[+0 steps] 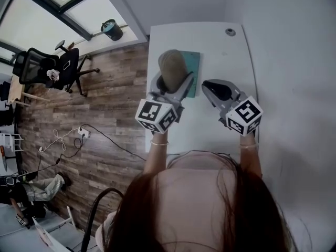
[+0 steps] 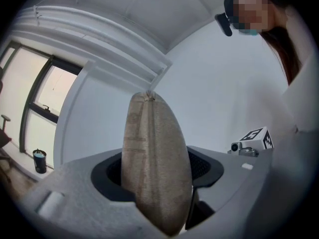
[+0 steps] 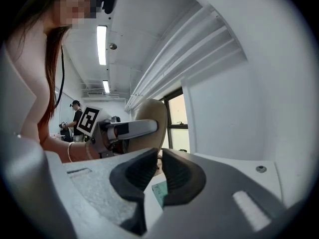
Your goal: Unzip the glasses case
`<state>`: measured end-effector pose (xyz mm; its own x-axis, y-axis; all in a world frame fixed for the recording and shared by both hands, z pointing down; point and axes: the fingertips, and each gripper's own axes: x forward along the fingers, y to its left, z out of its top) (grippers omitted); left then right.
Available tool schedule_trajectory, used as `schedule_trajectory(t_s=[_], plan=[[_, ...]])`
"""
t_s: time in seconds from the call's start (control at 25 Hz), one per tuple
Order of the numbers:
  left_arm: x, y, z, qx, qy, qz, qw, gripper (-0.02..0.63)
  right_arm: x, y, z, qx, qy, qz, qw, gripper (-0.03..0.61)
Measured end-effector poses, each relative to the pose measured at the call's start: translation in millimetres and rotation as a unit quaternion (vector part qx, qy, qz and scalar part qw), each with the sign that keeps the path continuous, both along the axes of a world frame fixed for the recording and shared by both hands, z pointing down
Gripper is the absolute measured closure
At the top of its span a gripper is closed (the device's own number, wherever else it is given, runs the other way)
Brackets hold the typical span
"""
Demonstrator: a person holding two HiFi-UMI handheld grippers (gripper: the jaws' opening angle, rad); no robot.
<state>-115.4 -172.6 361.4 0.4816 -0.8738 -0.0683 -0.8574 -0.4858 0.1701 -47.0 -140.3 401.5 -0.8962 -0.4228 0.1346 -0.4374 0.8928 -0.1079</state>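
Note:
A beige fabric glasses case stands on end, lifted over a teal mat on the white table. My left gripper is shut on the case's lower half. Its zip seam runs up the narrow edge facing the left gripper view, and no zip pull shows. My right gripper hovers to the right of the case, shut, with nothing between its pads. From the right gripper view the case rises behind the left gripper, and a corner of the teal mat shows below.
A cable grommet sits at the table's far right corner. The table's left edge drops to a wooden floor with an office chair, a bin and loose cables. A white wall runs along the right.

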Motion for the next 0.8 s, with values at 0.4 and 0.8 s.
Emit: schedule_trajectory(t_s=[0.4,0.8], plan=[[6,6,16,0.001,-0.095,-0.016,0.9953,0.321,13,-6,1,0.02,0.009,0.026,0.999,0.566],[12,17,20,0.016,-0.134,-0.03,0.9903,0.321,27,-7,-2,0.034,0.013,0.049,0.998,0.568]])
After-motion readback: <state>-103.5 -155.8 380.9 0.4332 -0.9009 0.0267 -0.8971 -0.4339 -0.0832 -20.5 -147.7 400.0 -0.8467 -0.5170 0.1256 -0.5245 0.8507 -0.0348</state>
